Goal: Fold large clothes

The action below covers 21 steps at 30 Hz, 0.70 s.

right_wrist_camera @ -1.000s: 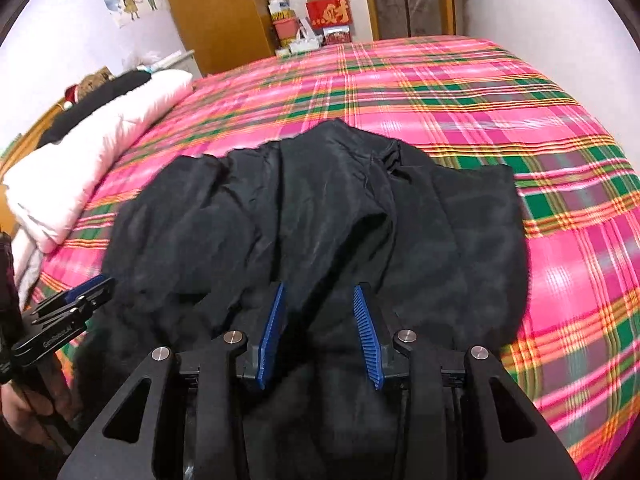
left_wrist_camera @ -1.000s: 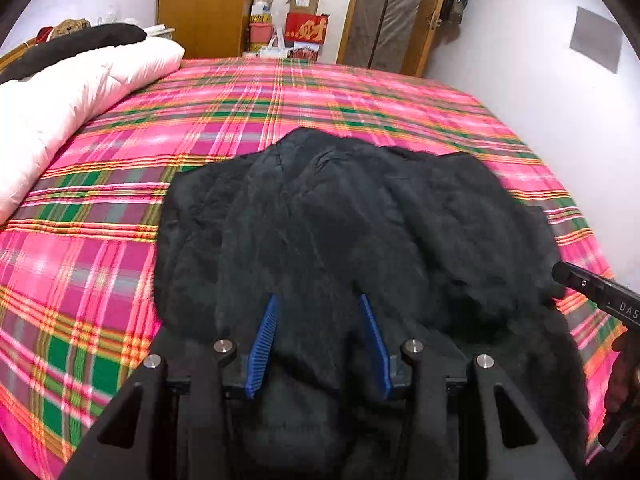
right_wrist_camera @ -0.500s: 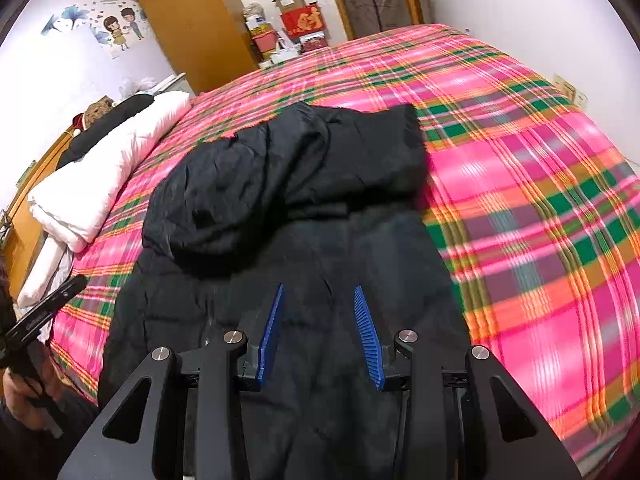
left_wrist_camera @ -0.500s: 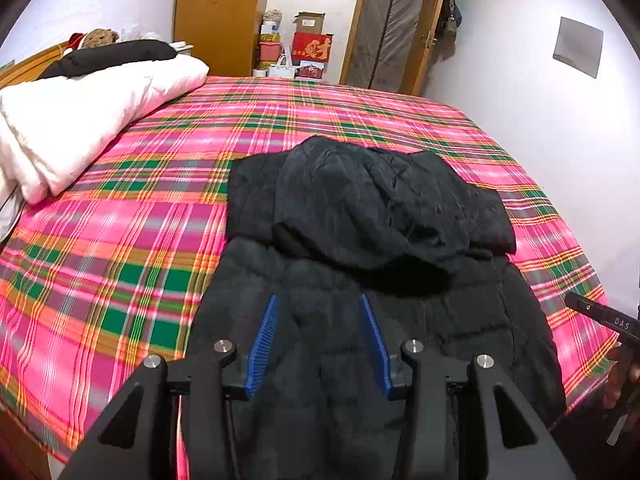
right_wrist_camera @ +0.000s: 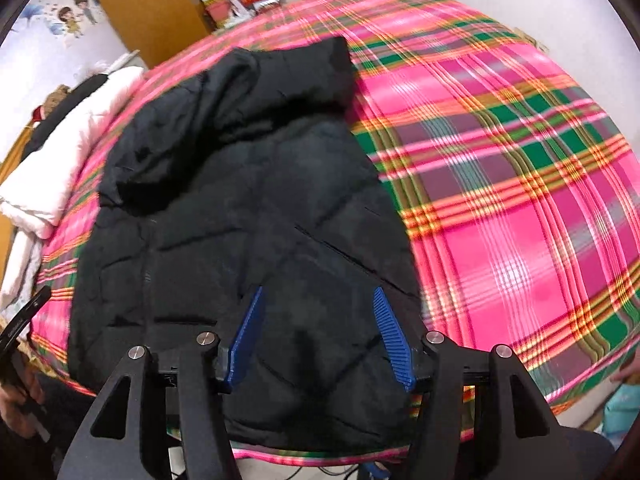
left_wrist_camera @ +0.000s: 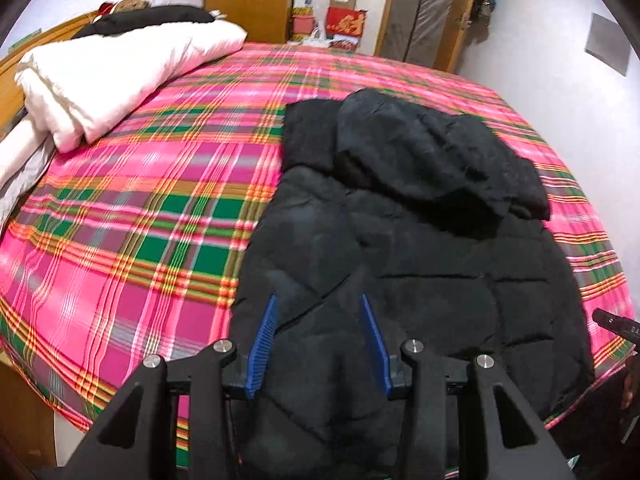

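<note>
A black padded jacket (left_wrist_camera: 420,248) lies flat on the bed (left_wrist_camera: 132,216), its lower hem at the near edge, its hood (left_wrist_camera: 420,152) folded down toward 12 o'clock; the left gripper (left_wrist_camera: 322,316) hovers over the hem with its jaws partly apart, pads clear of the fabric; the right gripper (right_wrist_camera: 320,316) stands wider, its jaws opening, nothing gripped; a white quilt (left_wrist_camera: 116,76) lies at 10 o'clock.

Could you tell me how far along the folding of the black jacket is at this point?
Done: the jacket lies flat on the plaid bed, sleeves tucked out of sight, hood laid over its back. In hand: nothing; the right gripper is opening, the left gripper is open, both above its hem. Left: probably folding it in half.
</note>
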Each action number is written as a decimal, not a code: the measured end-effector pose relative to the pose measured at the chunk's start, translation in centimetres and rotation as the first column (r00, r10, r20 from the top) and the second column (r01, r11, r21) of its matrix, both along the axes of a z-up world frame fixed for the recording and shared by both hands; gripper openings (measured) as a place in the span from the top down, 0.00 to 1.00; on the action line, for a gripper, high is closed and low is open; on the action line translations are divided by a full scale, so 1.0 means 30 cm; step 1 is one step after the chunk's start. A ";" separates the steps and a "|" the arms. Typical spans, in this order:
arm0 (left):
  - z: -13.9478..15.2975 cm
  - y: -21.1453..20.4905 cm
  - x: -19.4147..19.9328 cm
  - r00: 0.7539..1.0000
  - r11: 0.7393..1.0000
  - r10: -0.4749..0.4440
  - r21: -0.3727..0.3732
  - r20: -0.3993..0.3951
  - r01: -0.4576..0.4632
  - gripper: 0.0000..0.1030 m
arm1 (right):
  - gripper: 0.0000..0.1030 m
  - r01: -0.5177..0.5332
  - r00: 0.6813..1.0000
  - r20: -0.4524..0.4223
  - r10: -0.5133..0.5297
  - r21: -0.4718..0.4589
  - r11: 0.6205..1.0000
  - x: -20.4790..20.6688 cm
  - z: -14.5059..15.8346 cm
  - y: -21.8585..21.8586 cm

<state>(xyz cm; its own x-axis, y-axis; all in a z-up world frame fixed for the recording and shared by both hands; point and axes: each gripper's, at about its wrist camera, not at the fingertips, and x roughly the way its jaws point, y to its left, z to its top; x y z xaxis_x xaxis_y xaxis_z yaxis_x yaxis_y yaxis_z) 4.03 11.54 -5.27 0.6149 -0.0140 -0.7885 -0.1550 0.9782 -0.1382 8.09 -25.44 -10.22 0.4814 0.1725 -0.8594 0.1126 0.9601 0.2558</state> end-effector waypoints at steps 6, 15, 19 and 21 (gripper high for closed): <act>-0.112 0.069 0.019 0.994 0.998 0.060 -0.014 -0.094 -0.061 0.56 | 0.45 0.085 0.994 -0.064 -0.085 -0.012 0.996 0.013 -0.065 -0.045; -0.173 0.063 0.028 0.985 0.998 0.069 0.004 -0.156 -0.069 0.52 | 0.37 0.119 0.976 -0.186 -0.110 0.039 0.992 0.005 -0.142 -0.063; -0.190 0.070 0.019 0.979 0.994 0.104 0.044 -0.173 -0.097 0.45 | 0.36 0.126 0.967 -0.234 -0.103 0.085 0.988 -0.005 -0.176 -0.058; -0.207 0.086 0.011 0.974 0.992 0.125 0.037 -0.189 -0.120 0.44 | 0.36 0.113 0.968 -0.235 -0.093 0.072 0.991 -0.008 -0.176 -0.049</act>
